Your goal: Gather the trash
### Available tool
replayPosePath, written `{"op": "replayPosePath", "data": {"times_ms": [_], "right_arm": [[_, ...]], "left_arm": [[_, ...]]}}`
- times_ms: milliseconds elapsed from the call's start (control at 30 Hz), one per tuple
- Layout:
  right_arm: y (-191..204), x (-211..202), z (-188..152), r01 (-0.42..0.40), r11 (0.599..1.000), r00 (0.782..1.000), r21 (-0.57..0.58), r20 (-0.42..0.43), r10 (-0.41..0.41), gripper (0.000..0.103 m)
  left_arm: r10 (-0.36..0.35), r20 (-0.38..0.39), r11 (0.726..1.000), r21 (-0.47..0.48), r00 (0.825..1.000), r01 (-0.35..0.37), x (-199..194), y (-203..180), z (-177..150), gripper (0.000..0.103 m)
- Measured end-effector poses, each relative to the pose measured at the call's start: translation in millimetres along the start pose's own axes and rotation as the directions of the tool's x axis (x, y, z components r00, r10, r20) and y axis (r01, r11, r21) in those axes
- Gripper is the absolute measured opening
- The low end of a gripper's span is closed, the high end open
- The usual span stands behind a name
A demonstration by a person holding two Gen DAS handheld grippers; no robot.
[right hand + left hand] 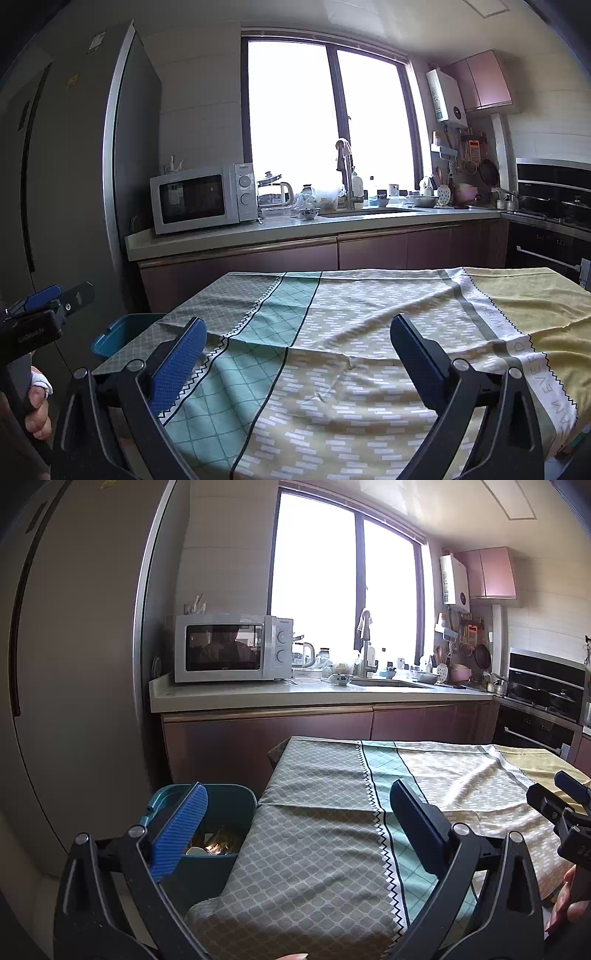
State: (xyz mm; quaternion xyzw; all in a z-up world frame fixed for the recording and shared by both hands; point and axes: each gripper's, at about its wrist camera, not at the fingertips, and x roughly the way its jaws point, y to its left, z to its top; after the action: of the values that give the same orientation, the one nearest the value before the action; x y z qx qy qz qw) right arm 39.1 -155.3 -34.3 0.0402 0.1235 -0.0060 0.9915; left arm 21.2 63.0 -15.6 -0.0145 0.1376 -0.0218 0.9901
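Note:
A teal trash bin (225, 805) stands on the floor at the table's left end, with scraps of trash (218, 843) inside. Its rim also shows in the right wrist view (114, 334). My left gripper (295, 805) is open and empty, held above the table's left edge, its left finger over the bin. My right gripper (297, 336) is open and empty above the middle of the patterned tablecloth (351, 350). No loose trash shows on the cloth in either view. The right gripper's body appears at the right edge of the left wrist view (565, 812).
A tall fridge (74, 664) stands at the left. A counter (295, 694) at the back carries a microwave (229, 648), a kettle, a sink and dishes. An oven and stove (543, 698) are at the right.

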Motion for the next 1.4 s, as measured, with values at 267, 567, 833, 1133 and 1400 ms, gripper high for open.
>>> {"op": "replayPosePath", "data": {"times_ms": [267, 567, 833, 1133, 1400], "right_arm": [[-6.9, -6.4, 0.5, 0.006, 1.0, 1.0, 0.005, 0.009, -0.006, 0.096], [-12.8, -9.6, 2.2, 0.022, 1.0, 1.0, 0.005, 0.019, -0.022, 0.096], [-12.7, -9.3, 2.1, 0.036, 0.999, 0.999, 0.0, 0.022, -0.036, 0.096], [-13.0, -9.1, 2.1, 0.04, 0.999, 0.999, 0.003, 0.025, -0.04, 0.096], [-13.5, -9.6, 1.9, 0.044, 0.999, 0.999, 0.004, 0.028, -0.045, 0.096]], "left_arm": [[0.009, 0.013, 1.0, 0.001, 1.0, -0.009, -3.1, -4.7, 1.5, 0.098], [0.012, 0.016, 1.0, 0.012, 1.0, -0.013, -1.6, -8.0, 1.4, 0.098], [0.015, 0.014, 1.0, -0.002, 1.0, -0.015, 0.1, -5.2, 0.1, 0.098], [0.021, 0.02, 1.0, -0.006, 1.0, -0.021, 1.0, -1.4, -0.5, 0.098], [0.025, 0.024, 1.0, -0.009, 0.999, -0.024, 0.2, 0.6, -1.4, 0.098]]}}
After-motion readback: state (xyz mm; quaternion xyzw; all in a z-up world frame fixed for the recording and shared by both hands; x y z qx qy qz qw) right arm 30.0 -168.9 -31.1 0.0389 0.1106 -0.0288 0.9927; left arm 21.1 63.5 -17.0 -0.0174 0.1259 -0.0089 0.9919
